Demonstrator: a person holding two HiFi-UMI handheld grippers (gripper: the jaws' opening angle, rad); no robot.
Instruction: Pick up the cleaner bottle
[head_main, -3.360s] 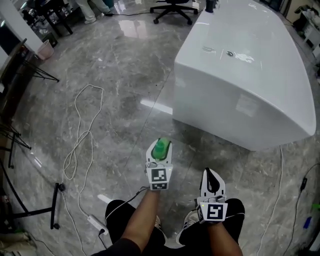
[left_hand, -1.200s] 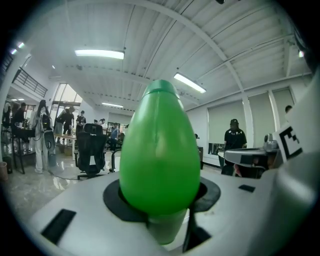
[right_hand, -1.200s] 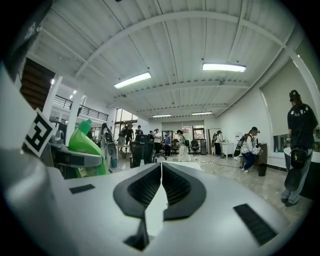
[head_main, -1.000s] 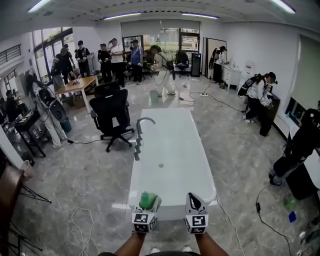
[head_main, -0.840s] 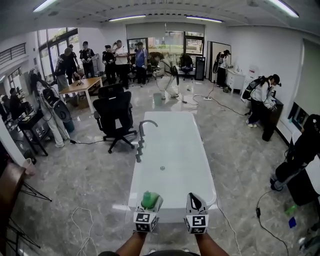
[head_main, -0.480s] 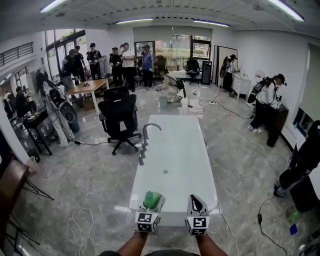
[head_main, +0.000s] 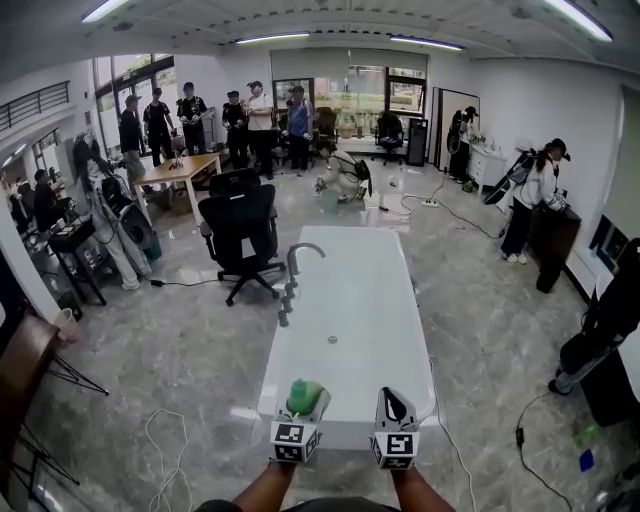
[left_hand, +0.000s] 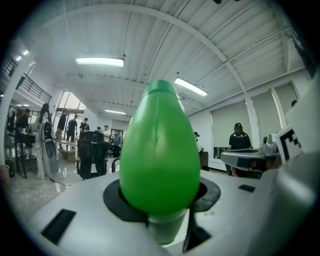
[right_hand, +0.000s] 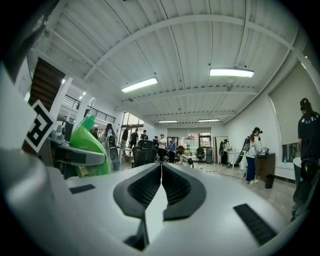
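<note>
My left gripper (head_main: 303, 404) is shut on the green cleaner bottle (head_main: 302, 396), held in the air at the bottom middle of the head view. In the left gripper view the green cleaner bottle (left_hand: 159, 150) fills the centre, clamped between the white jaws. My right gripper (head_main: 394, 408) hovers just to its right with its jaws shut and nothing between them. From the right gripper view the cleaner bottle (right_hand: 88, 145) shows at the left, and the black pads (right_hand: 175, 185) meet in the middle.
A long white bathtub (head_main: 346, 320) with a curved tap (head_main: 296, 258) lies straight ahead. A black office chair (head_main: 240, 233) stands to its left. Several people (head_main: 250, 117) stand at the far end and a person (head_main: 537, 195) at the right. A white cable (head_main: 158, 437) lies on the floor.
The head view has lifted from the floor to the whole room. Over the last second both grippers keep their hold and place; the view has crept slightly forward.
</note>
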